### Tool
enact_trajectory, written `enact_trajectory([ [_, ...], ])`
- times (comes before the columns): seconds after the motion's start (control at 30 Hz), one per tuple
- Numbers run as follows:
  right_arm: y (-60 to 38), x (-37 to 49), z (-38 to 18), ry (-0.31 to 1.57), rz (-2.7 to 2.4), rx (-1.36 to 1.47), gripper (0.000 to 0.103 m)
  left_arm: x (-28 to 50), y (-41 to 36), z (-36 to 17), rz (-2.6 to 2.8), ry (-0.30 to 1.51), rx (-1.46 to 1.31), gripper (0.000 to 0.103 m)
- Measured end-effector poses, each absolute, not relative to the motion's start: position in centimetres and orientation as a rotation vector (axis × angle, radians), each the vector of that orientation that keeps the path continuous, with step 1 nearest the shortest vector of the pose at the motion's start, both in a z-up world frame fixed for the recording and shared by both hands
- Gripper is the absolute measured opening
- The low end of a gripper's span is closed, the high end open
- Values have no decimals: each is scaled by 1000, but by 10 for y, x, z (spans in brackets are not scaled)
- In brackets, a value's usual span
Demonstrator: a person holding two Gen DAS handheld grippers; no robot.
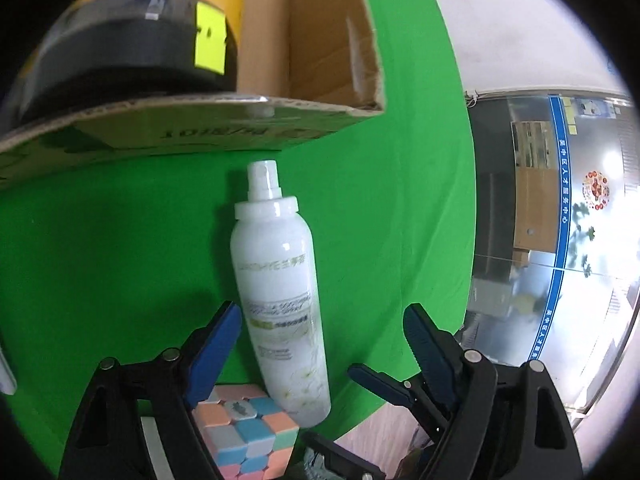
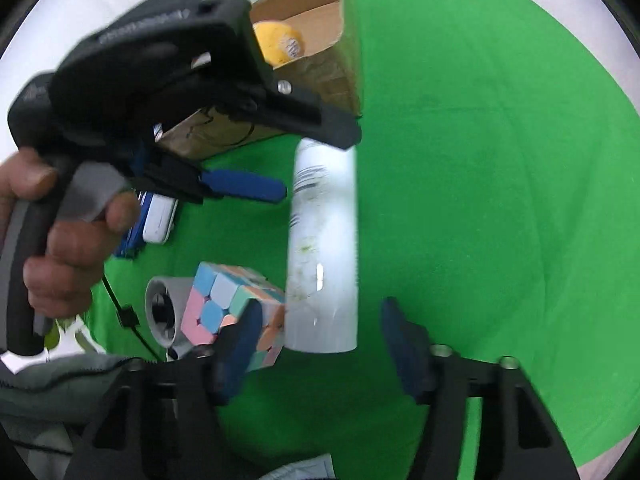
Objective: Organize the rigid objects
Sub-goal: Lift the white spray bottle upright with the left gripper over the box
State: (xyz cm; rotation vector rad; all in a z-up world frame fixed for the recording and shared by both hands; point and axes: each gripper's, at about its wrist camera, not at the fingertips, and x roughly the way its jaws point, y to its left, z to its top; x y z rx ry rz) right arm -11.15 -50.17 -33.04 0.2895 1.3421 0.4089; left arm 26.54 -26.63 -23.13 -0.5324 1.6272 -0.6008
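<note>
Your white spray bottle (image 1: 280,296) lies on the green cloth (image 1: 100,248), its nozzle toward the cardboard box (image 1: 248,128) and its base toward you. Take the bottle as your landmark. It sits between the blue fingers of your left gripper (image 1: 322,316), whose jaws are spread wide; the left pad (image 1: 216,352) is just beside the bottle's side, though you cannot tell whether it touches, and the right pad stands apart, so nothing is gripped.

Just beside the bottle's base, on its left in both views, rests a pastel puzzle cube (image 1: 248,432), touching or nearly touching it. Beyond the nozzle the box stands open, holding a yellow and black container (image 1: 132,48) with a bright yellow sticker.

In the right wrist view the bottle (image 2: 324,248) lies lengthwise ahead of your right gripper (image 2: 316,344), whose jaws are also wide apart and empty; the bottle's base sits between the fingers, the left one overlapping the cube (image 2: 236,312). Past the cube from the bottle stands a grey cylindrical part (image 2: 162,312), and farther that way a blue and white flat object (image 2: 154,216), partly hidden. Your left hand (image 2: 60,240) holds its gripper's handle over the bottle's far end, close to the box (image 2: 304,40)
</note>
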Motion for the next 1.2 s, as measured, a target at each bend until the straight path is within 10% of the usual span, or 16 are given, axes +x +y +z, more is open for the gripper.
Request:
enact_trajectory([
  [0.2,-487,-103,-350,1402,392,307,48,272,-276,-254,-539,1716,-454,46],
  [0.5,-457,-105,-329,1397,385,252,42,268,-277,-218,-582,1655,-432,44],
  [0.9,-448,-44,-187,1071,390,195,42,316,-262,-40,-643,1243,-368,43],
  [1.2,-432,37,-154,1020,429,212,42,379,-234,-39,-595,1212,-399,43],
])
